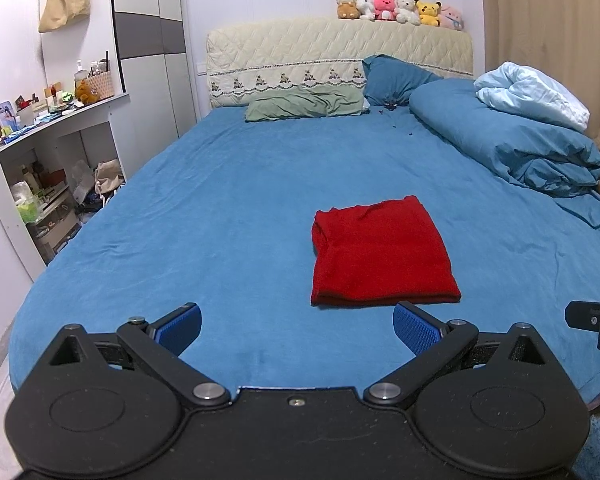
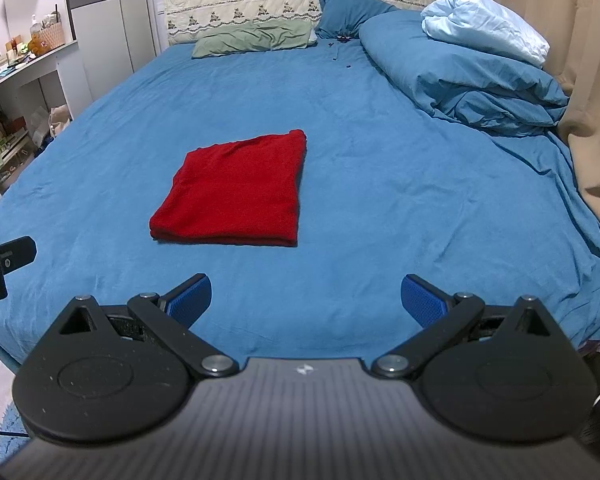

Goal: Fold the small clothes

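A red garment (image 1: 382, 254) lies folded into a flat rectangle on the blue bed sheet (image 1: 220, 208). It also shows in the right wrist view (image 2: 236, 194), left of centre. My left gripper (image 1: 298, 328) is open and empty, held above the bed's near edge, just short of the garment's near edge. My right gripper (image 2: 306, 300) is open and empty, near the bed's front edge, to the right of the garment. Part of the right gripper (image 1: 594, 322) shows at the left wrist view's right edge.
A bunched blue duvet (image 1: 512, 136) with a pale blue blanket (image 1: 536, 94) lies at the bed's far right. Green (image 1: 304, 106) and blue (image 1: 392, 78) pillows lean at the headboard (image 1: 292, 46). A cluttered white shelf unit (image 1: 48, 152) stands left; a curtain (image 2: 580, 40) hangs right.
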Action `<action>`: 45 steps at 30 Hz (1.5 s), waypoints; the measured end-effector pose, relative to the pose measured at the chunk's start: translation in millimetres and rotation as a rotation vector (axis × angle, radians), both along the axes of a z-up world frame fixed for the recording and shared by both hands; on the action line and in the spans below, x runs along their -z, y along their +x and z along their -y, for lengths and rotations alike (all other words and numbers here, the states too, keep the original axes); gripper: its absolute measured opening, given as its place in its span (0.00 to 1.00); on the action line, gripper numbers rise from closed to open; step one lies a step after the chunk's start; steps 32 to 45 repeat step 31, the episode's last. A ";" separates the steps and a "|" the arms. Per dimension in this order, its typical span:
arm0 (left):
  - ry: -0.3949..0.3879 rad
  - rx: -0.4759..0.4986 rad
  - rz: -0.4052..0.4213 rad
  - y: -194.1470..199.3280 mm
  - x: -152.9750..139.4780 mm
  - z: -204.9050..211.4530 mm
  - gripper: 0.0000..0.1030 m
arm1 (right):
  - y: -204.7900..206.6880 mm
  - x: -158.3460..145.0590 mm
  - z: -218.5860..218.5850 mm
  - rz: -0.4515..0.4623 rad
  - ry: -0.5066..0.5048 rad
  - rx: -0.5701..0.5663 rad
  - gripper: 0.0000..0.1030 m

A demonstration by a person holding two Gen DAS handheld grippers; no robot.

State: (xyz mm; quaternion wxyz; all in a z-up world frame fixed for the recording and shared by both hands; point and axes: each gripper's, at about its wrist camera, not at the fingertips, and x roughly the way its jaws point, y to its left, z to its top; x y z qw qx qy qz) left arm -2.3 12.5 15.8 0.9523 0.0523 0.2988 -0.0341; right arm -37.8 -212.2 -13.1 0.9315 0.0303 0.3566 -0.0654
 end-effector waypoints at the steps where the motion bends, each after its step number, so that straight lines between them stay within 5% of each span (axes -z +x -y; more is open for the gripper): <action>1: -0.001 -0.001 0.000 -0.5 -0.1 0.8 1.00 | 0.1 0.0 0.3 0.000 0.000 -0.001 1.00; 45: -0.049 0.016 0.027 -10.5 -7.1 -9.1 1.00 | -5.7 -12.1 -2.6 0.029 -0.008 -0.005 1.00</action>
